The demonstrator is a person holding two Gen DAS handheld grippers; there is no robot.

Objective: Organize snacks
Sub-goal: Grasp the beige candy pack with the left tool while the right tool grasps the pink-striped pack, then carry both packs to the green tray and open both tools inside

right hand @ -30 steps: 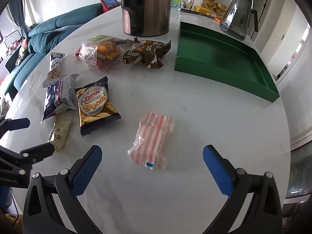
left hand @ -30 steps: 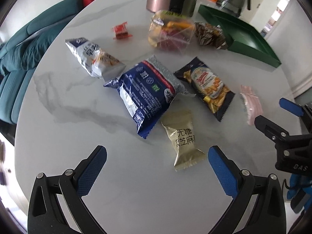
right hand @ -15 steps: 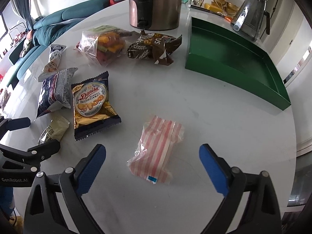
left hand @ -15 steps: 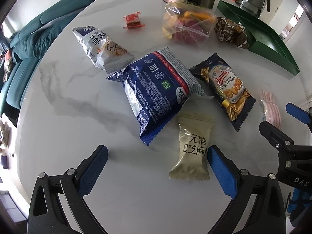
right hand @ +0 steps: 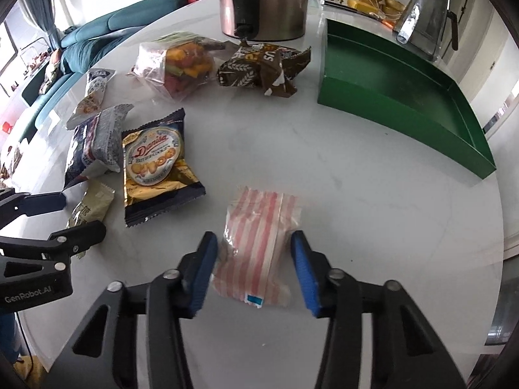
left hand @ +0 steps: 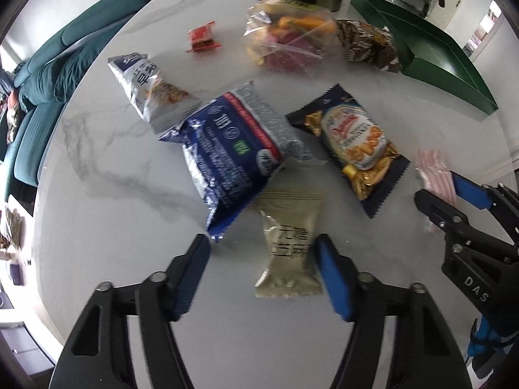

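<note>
In the left wrist view a beige sesame candy packet lies flat on the white marble table. My left gripper straddles it with its jaws closing; the right pad is at the packet's edge and the left pad is still clear of it. In the right wrist view a pink striped packet lies between the blue pads of my right gripper, whose jaws are also closing, with both pads close to its sides. A green tray stands at the back right.
More snacks lie about: a blue bag, a Danisa cookie bag, a white and blue bag, a small red packet, a clear bag of sweets and a brown wrapper. A metal appliance and a kettle stand behind.
Both grippers have narrowed from wide open around their packets. The left gripper has moved over the beige packet, which now lies between its fingers. The right gripper has come closer to the pink packet.
</note>
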